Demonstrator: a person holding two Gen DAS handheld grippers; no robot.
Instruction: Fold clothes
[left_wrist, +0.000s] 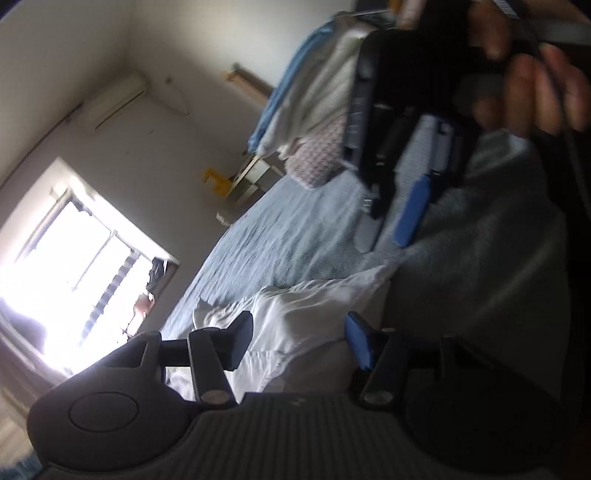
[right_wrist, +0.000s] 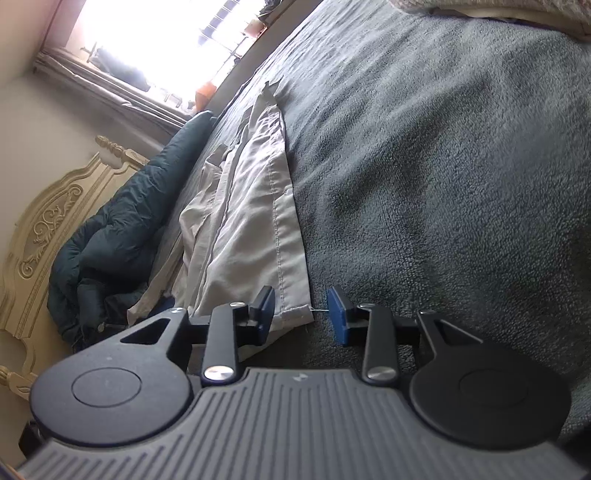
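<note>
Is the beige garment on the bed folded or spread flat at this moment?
Folded. In the right wrist view the beige garment lies as a narrow stack of layers with stitched hems on the grey blanket, not spread flat.

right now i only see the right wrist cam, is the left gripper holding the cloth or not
observer: No. The left gripper is open; the pale garment shows between its fingers, unpinched.
operator: can you see my right gripper from there
observer: Yes, the right gripper is upper right in the left wrist view, with a hand wrapped around its body.
operator: anything stacked beyond it
observer: A pile of folded bedding, blue and white layers.
</note>
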